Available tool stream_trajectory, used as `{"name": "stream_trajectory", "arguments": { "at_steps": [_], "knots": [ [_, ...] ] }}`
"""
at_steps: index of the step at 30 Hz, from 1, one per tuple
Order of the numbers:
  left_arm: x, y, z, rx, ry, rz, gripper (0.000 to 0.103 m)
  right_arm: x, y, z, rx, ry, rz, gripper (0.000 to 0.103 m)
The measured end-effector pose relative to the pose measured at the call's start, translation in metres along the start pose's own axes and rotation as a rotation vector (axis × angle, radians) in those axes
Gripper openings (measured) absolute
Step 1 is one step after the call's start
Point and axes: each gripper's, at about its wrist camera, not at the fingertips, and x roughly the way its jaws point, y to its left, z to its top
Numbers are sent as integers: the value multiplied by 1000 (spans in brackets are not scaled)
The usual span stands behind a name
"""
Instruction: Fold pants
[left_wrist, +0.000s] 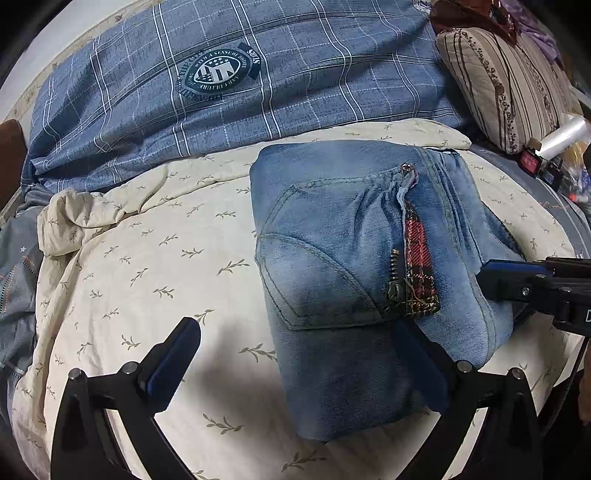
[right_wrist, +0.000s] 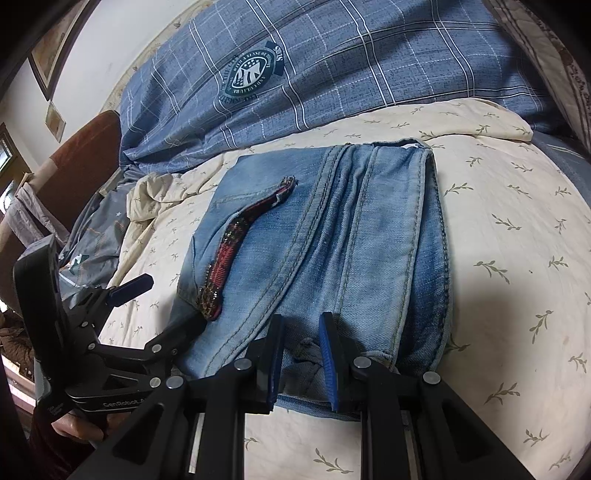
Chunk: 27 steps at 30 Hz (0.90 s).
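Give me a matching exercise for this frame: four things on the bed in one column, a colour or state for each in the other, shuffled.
Things:
1. jeans
2. left gripper
3. right gripper
4. quilt

States:
A. blue plaid with a round crest
B. folded into a compact stack
C. jaws wide open
D. jaws narrowed around a denim edge

Pairs: 1-B, 2-C, 3-D, 4-A

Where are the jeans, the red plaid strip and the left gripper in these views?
jeans (right_wrist: 332, 240): right wrist view, on the folded denim near the seams.
red plaid strip (left_wrist: 419, 258): left wrist view, on the middle of the strip.
left gripper (left_wrist: 306, 365): left wrist view, midway between its spread fingertips.
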Motion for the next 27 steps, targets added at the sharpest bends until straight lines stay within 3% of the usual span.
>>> {"name": "stream_trajectory", "arguments": {
  "at_steps": [22,27],
  "knots": [
    [-1,3,0,-6,-2,-2,103,-4,-1,0,12,-13,17,23],
    [-2,2,1,-7,-6,1,103,-8,3,1,-3,-25,23,30]
  ]
}}
